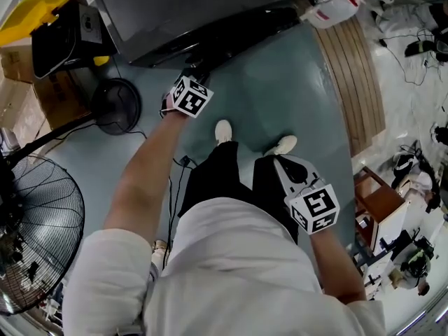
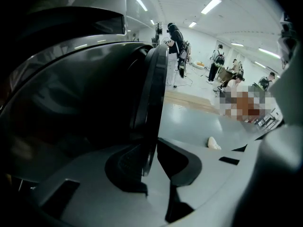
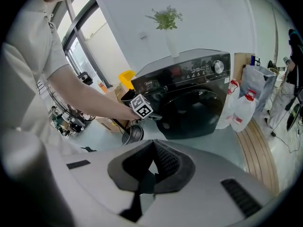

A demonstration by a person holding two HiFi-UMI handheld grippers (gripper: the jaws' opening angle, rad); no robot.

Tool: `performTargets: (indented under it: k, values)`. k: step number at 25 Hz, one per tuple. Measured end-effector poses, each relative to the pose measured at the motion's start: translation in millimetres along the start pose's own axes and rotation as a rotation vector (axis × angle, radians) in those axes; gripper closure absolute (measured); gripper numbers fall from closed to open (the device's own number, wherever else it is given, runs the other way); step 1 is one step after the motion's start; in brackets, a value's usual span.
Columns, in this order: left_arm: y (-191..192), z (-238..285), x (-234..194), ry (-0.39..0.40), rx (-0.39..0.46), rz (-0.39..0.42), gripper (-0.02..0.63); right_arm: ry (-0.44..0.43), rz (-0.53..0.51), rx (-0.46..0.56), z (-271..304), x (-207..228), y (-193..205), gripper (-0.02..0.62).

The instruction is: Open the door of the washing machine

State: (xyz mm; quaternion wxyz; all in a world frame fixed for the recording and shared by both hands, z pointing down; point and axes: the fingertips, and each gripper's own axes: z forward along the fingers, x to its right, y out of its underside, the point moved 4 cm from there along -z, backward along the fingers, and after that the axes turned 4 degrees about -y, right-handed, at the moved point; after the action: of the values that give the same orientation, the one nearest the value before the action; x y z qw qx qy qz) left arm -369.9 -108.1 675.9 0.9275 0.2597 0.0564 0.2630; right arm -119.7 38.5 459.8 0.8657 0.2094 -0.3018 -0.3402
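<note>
Left gripper view shows us our left gripper (image 2: 150, 161) pinching the door (image 2: 154, 89) of the washing machine (image 3: 199, 96), our right gripper (image 3: 152, 169) squeezed together on nothing, with a fan (image 1: 38, 222) and a white jug (image 1: 336, 9) nearby.

Large floor fan (image 1: 35, 229), small black fan (image 1: 117, 106), yellow bin (image 1: 31, 19), white jug (image 1: 334, 9), wooden decking (image 1: 357, 75)

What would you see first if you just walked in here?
The big black washing machine stands out first, in front of the person by the wall. The left gripper has its jaws around the edge of the door, while the right gripper hangs back, shut and empty. A big fan stands on the floor at the person's left.
</note>
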Motion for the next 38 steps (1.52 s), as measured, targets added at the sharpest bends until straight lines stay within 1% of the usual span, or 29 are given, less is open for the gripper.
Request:
performTargets:
  k: [12,23,29,38]
  values:
    - [7.9,-3.2,48.3,-0.015,-0.034,-0.057,0.525,0.001,0.007,0.031,-29.8,11.7,28.3,0.586]
    - [9.9,0.2,89.7,-0.035,-0.056,-0.107,0.526,-0.004,0.036,0.037,-60.0,31.7,66.9,0.586]
    - [8.5,-0.7,113.8,-0.04,-0.091,-0.152,0.526,-0.003,0.042,0.05,-75.1,44.4,74.4,0.586]
    - [1.2,-0.6,154.7,-0.034,-0.131,-0.184,0.526,0.004,0.058,0.066,-104.0,71.5,88.6,0.586]
